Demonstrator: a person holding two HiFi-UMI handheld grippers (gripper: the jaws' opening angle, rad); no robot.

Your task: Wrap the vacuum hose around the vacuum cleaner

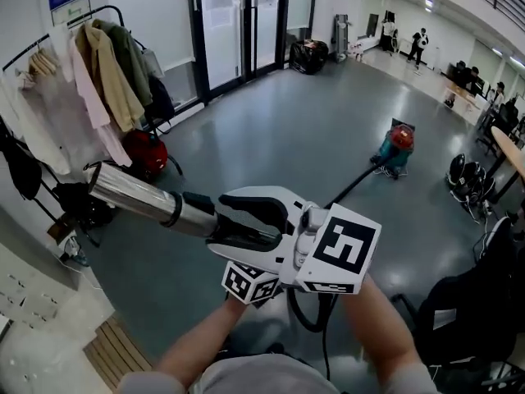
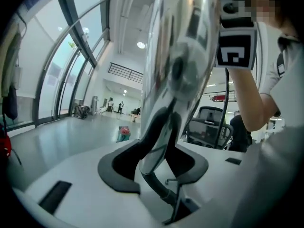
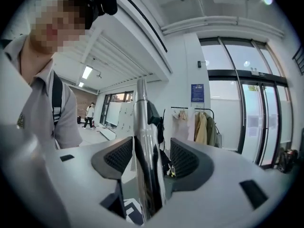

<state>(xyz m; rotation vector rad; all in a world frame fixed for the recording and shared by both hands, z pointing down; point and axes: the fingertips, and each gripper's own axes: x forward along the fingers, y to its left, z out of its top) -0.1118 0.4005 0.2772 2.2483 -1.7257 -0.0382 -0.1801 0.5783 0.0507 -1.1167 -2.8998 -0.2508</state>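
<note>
A teal and red vacuum cleaner (image 1: 399, 148) stands far off on the grey floor. Its black hose (image 1: 353, 185) runs back toward me and loops below the grippers. A chrome wand tube (image 1: 135, 194) sticks out level to the left. My right gripper (image 1: 220, 222) points left along the tube and is open, with the tube (image 3: 145, 141) between its pads and a gap on one side. My left gripper (image 2: 159, 151) comes up from below, shut on the tube (image 2: 180, 56). In the head view only its marker cube (image 1: 250, 284) shows.
A coat rack (image 1: 98, 72) with jackets stands at the left, a red canister (image 1: 146, 154) on the floor beneath it. Glass doors (image 1: 238, 23) are at the back. A black chair (image 1: 467, 318) is close on my right, chair bases (image 1: 467, 179) beyond it.
</note>
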